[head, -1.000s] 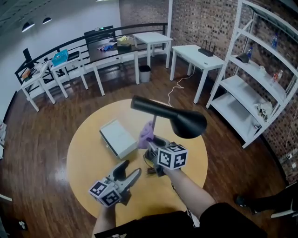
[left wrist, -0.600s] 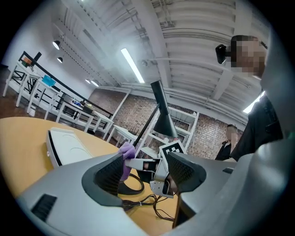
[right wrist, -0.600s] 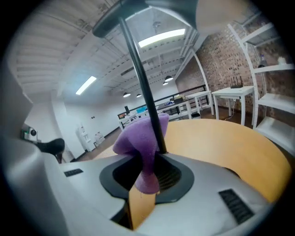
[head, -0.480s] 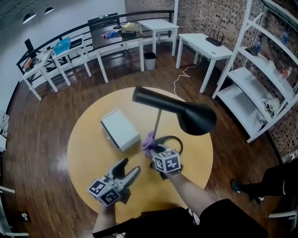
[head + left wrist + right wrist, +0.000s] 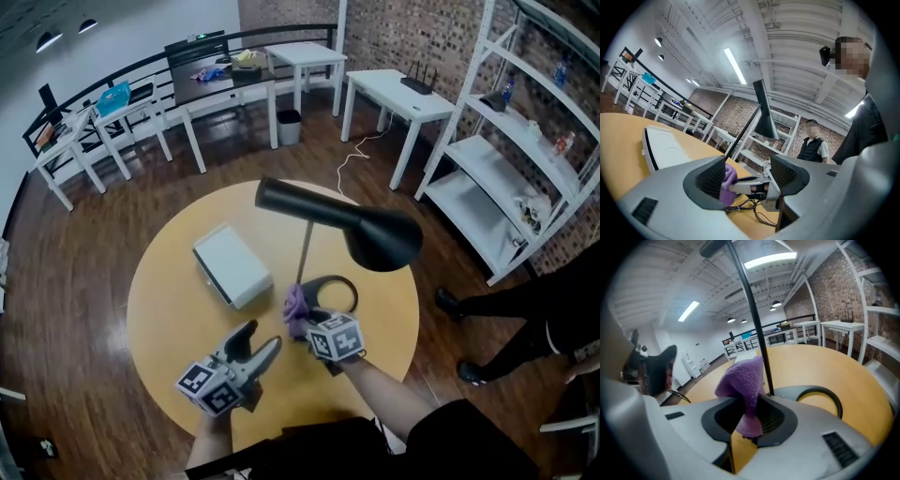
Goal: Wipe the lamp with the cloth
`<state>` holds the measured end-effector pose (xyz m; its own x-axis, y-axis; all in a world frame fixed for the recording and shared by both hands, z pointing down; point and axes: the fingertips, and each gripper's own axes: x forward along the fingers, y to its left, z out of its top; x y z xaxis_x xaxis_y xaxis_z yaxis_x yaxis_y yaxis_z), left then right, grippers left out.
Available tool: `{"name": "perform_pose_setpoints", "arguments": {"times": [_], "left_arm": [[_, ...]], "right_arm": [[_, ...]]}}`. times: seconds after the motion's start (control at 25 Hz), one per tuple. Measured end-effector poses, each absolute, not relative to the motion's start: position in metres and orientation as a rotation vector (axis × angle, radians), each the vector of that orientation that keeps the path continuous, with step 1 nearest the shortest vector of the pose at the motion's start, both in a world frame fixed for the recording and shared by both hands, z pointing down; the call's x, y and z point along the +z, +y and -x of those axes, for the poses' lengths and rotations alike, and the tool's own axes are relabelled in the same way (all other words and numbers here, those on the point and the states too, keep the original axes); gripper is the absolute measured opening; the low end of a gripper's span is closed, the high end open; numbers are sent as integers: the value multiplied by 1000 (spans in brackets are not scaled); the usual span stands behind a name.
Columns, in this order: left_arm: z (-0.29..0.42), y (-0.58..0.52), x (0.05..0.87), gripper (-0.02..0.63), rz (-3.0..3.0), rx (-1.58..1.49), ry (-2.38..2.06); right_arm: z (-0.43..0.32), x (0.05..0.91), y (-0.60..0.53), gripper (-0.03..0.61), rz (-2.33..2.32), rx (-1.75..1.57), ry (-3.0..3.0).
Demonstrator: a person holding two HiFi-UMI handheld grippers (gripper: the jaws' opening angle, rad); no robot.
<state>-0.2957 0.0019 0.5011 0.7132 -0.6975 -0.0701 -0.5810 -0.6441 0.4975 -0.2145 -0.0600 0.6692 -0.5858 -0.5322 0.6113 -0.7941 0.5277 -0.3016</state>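
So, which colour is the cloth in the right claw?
Purple; the cloth shows best in the right gripper view.

The left tool (image 5: 263,337) has a light grey moulded shell. Its two curved jaws are faced with black ribbed pads (image 5: 711,177). A cube (image 5: 210,388) bearing black-and-white square markers is fixed to its rear. The right tool (image 5: 300,324) has the same grey shell and black ribbed pads (image 5: 772,418). A dark rectangular slot (image 5: 839,446) is recessed in each jaw shoulder, and it carries an identical marker cube (image 5: 336,337). The person wears a black top, and its black sleeve (image 5: 441,433) ends short of the forearm.
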Motion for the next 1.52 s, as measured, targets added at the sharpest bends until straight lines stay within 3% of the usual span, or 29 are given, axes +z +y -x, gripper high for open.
{"name": "perform_pose_setpoints", "arguments": {"times": [0.4, 0.68, 1.52], "left_arm": [[287, -2, 476, 293, -2544, -410, -912], [280, 8, 466, 293, -2570, -445, -902], [254, 19, 454, 293, -2601, -447, -917]], "right_arm": [[181, 508, -91, 84, -1290, 363, -2466], [168, 450, -108, 84, -1475, 397, -2577], [129, 482, -94, 84, -1472, 997, -2680]]}}
